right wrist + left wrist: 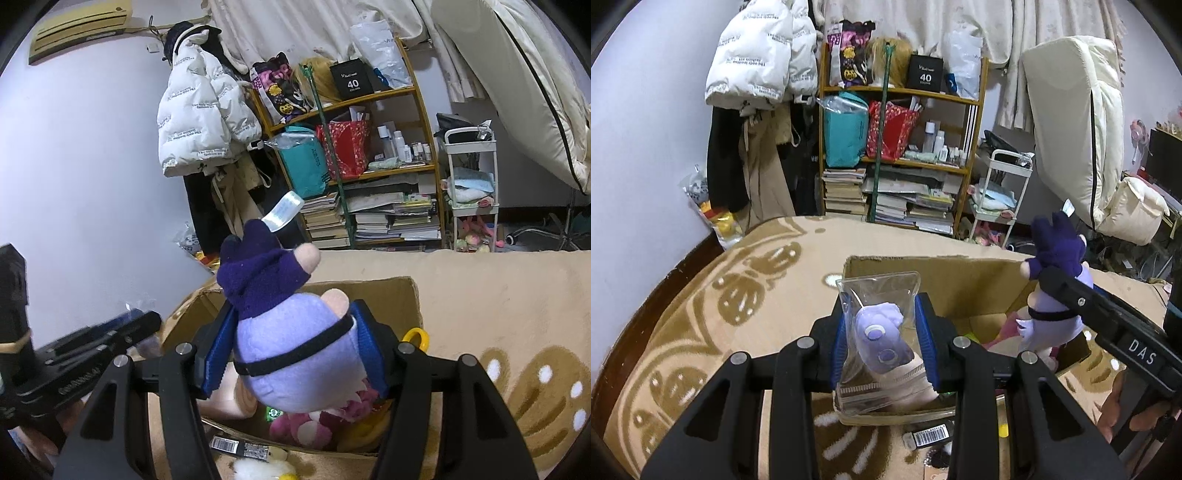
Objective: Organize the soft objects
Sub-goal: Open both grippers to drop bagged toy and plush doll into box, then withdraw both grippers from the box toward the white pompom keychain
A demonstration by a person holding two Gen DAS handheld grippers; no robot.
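Note:
My left gripper point(882, 332) is shut on a clear plastic bag point(877, 295) with a lilac soft toy point(882, 339) inside, held above the near edge of an open cardboard box point(960, 284). My right gripper point(295, 350) is shut on a lilac and dark purple plush doll point(291, 343), held upside down over the same box point(391, 299). In the left wrist view the doll point(1056, 291) and the right gripper point(1067, 295) show at the right. A pink plush point(306, 424) and other soft toys lie in the box. The left gripper shows at the left of the right wrist view point(147, 321).
The box stands on a beige patterned blanket point(738, 295). A black barcoded item point(931, 435) lies in front of the box. Beyond the bed are a cluttered wooden shelf point(897, 147), hanging coats point(757, 110), a white cart point(1001, 192) and an upright mattress point(1075, 129).

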